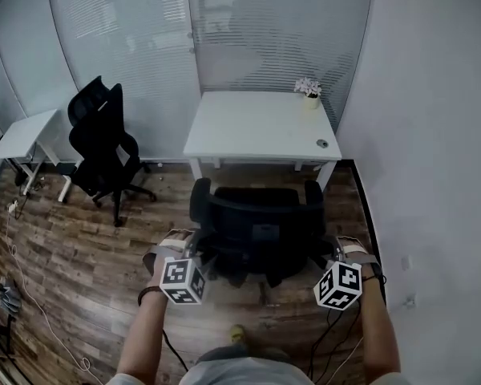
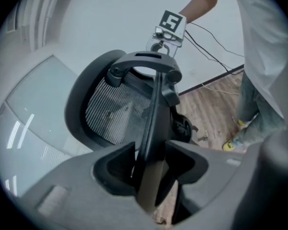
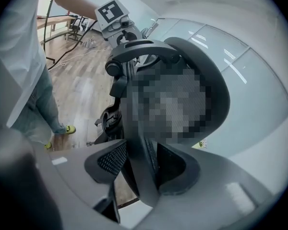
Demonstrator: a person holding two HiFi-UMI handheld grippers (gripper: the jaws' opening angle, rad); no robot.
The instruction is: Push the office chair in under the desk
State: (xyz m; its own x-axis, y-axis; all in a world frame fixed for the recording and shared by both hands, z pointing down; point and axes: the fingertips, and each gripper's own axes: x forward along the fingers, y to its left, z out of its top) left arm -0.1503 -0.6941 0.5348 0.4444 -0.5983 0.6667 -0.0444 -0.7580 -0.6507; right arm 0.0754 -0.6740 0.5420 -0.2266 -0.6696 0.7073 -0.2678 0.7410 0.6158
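The black mesh-backed office chair (image 1: 256, 223) stood on the wooden plank floor (image 1: 80, 247) just in front of the white rectangular surface (image 1: 256, 127), with its backrest towards the person. The left hand-held gripper (image 2: 151, 174) was closed on the left rim of the backrest, the dark frame running up between its jaws. The right hand-held gripper (image 3: 144, 171) held the right rim in the same way. A small pot of pink flowers (image 1: 309, 89) sat at the surface's far right corner. A second black office chair (image 1: 104, 147) stood well apart to the left.

Black mesh chair back (image 2: 110, 116); wood floor (image 1: 64, 239) (glossy).
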